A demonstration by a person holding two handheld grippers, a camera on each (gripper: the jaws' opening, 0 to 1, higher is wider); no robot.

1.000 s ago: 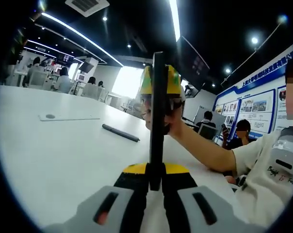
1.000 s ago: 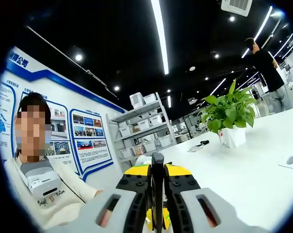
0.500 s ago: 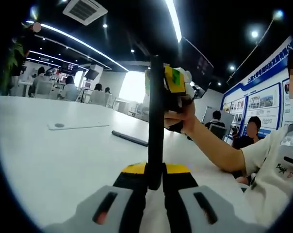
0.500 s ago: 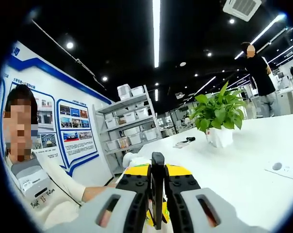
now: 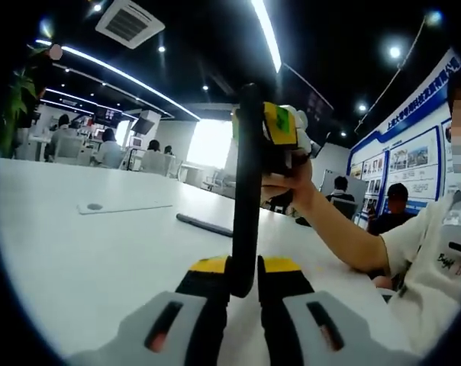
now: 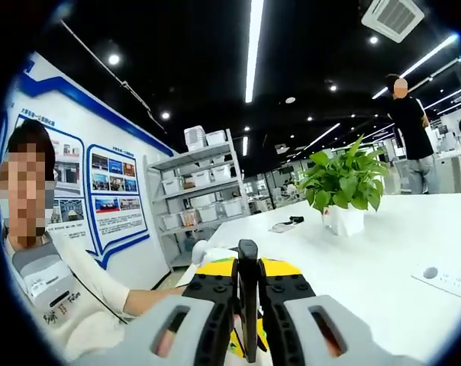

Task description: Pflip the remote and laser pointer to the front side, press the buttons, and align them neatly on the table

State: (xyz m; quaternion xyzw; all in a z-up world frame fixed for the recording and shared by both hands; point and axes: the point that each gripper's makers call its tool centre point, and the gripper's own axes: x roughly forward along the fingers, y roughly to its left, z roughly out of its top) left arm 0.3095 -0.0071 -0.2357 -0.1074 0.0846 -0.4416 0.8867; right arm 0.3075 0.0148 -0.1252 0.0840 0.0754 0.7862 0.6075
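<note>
A thin black remote [image 5: 247, 183] stands edge-on between the jaws of my left gripper [image 5: 244, 267], which is shut on its lower end. The right gripper [image 5: 280, 130], yellow and green and held by a person's hand [image 5: 291, 183], sits at the remote's top end. In the right gripper view my right gripper [image 6: 248, 263] is shut on a thin black edge, the remote [image 6: 248, 305]. A slim black laser pointer [image 5: 204, 225] lies flat on the white table [image 5: 85, 259], beyond and left of the remote.
A flat white card [image 5: 124, 207] with a round dot lies on the table left of the pointer. A potted plant [image 6: 351, 187] and a small black item [image 6: 288, 223] stand farther along the table [image 6: 383, 259]. A person sits close on one side.
In the left gripper view the right gripper has shifted from straight behind the remote to its upper right. Both cameras have tilted a little. The pointer lies where it was.
</note>
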